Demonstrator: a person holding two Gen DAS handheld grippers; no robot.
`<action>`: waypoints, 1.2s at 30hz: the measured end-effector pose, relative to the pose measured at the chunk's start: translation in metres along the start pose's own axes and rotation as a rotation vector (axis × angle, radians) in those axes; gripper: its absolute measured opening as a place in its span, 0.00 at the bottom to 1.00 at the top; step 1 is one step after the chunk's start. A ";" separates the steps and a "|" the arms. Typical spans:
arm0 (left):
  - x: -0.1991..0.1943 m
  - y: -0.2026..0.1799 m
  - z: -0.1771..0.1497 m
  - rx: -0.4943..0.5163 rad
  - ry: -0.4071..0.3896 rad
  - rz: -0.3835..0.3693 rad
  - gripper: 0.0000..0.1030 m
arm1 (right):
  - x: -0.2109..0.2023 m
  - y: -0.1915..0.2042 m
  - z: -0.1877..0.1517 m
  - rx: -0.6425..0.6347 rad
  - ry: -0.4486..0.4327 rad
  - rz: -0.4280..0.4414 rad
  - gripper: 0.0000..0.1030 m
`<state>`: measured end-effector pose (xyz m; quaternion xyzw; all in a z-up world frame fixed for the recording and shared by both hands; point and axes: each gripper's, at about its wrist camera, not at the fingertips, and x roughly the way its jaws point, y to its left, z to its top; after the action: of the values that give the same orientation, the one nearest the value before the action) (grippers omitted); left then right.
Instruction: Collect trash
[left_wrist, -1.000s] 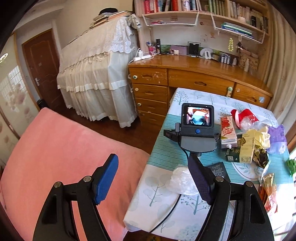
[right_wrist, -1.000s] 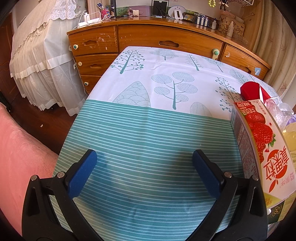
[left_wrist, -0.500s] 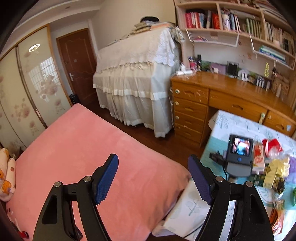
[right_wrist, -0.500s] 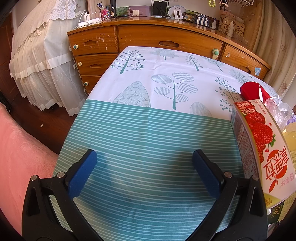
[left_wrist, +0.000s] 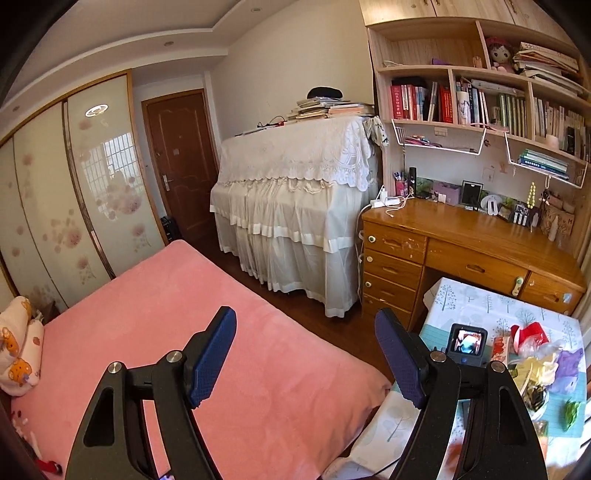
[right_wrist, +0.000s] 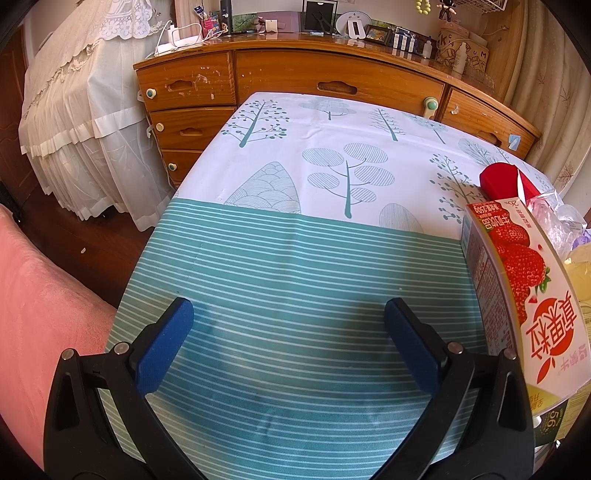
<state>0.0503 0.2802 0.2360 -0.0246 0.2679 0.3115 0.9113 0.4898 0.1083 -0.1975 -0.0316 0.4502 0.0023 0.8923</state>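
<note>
Both claws gape empty: the left claw (left_wrist: 304, 354) hangs above the pink bed (left_wrist: 177, 332), while the right claw (right_wrist: 288, 332) hovers low over the teal-striped, tree-printed worktop (right_wrist: 295, 258). The trash, a strawberry-printed drink carton (right_wrist: 517, 280) among crumpled wrappers (left_wrist: 535, 369), lies at three o'clock. Reaching blindly could topple the carton or drag the cloth. Behind stands a wooden desk (left_wrist: 461, 236).

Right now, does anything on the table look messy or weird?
Yes. Trash is heaped at one side of the table: a strawberry drink carton lying on its side, a red wrapper and crumpled clear plastic. Both grippers are open and empty.
</note>
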 end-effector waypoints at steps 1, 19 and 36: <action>-0.005 0.006 -0.008 -0.001 0.013 -0.002 0.77 | 0.000 0.000 0.000 0.000 0.000 0.000 0.99; 0.057 0.053 -0.215 -0.102 0.424 -0.063 0.77 | 0.000 0.000 0.000 0.000 0.000 0.000 0.99; 0.169 0.060 -0.193 0.070 0.426 -0.296 0.77 | -0.100 -0.015 -0.002 0.123 -0.030 0.125 0.73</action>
<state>0.0363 0.3816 -0.0069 -0.0969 0.4577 0.1530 0.8704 0.4293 0.0958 -0.1178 0.0514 0.4374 0.0308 0.8973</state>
